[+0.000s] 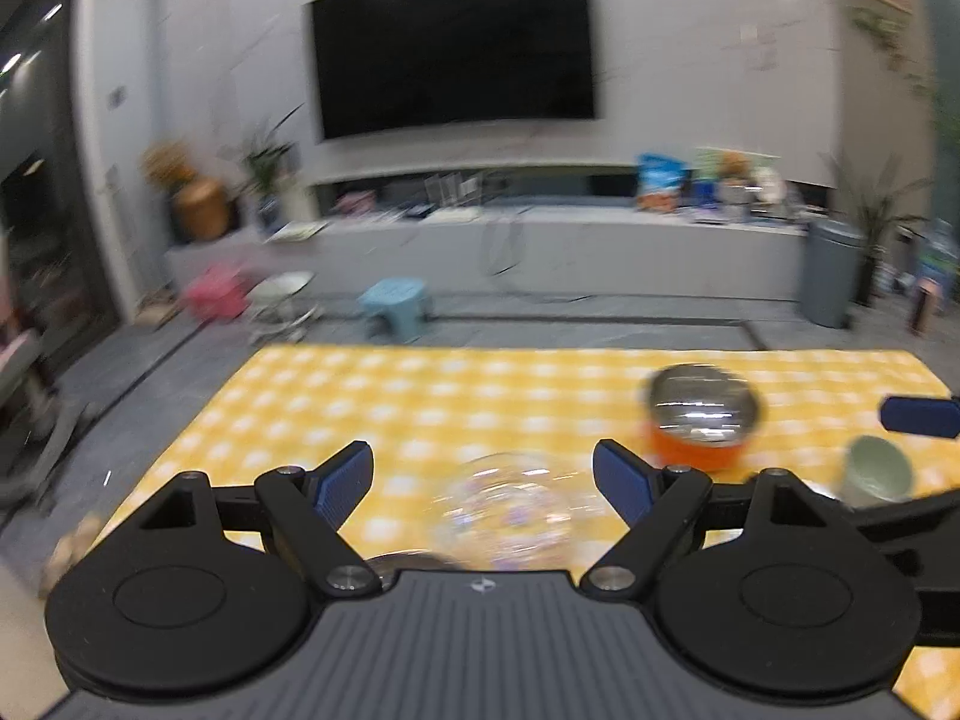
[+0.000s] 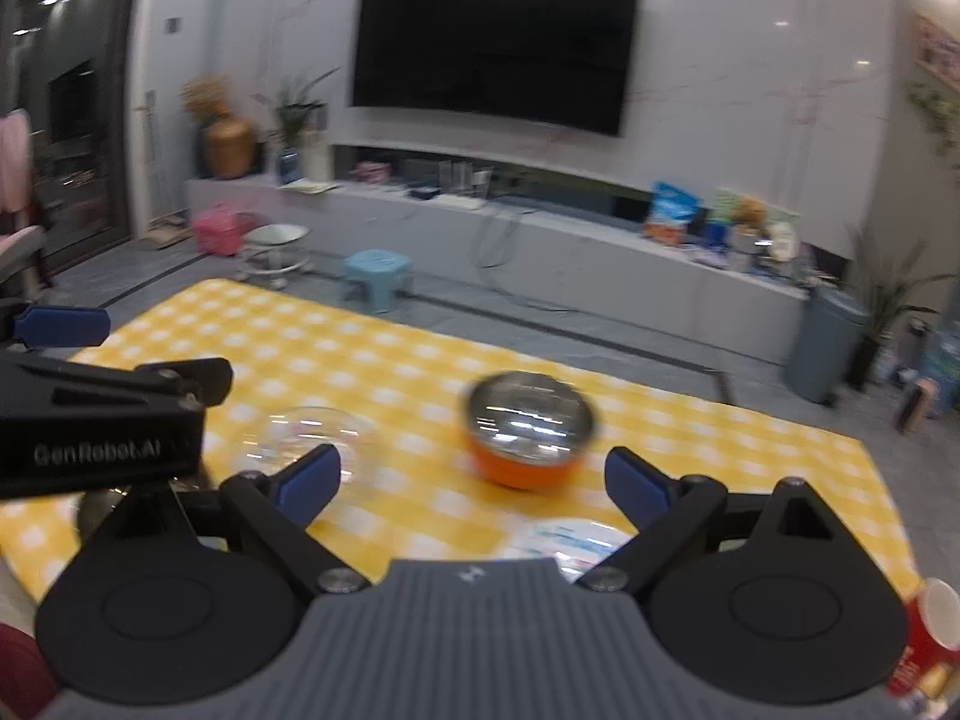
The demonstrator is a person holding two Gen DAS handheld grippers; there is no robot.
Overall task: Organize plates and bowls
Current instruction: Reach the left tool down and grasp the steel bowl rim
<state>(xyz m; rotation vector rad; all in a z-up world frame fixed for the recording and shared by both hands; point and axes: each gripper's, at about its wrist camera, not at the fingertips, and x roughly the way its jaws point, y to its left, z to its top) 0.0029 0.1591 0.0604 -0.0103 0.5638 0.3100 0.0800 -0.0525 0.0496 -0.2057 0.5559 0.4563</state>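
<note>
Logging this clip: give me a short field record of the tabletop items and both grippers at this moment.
surface: yellow checked tablecloth
metal bowl: steel inside, orange outside, upright on the cloth
glass bowl: clear, just ahead of the left gripper
plate: white with a print, under the right gripper
green cup: at the right edge of the left view
red paper cup: lower right corner
left gripper: open, holding nothing
right gripper: open, holding nothing
</note>
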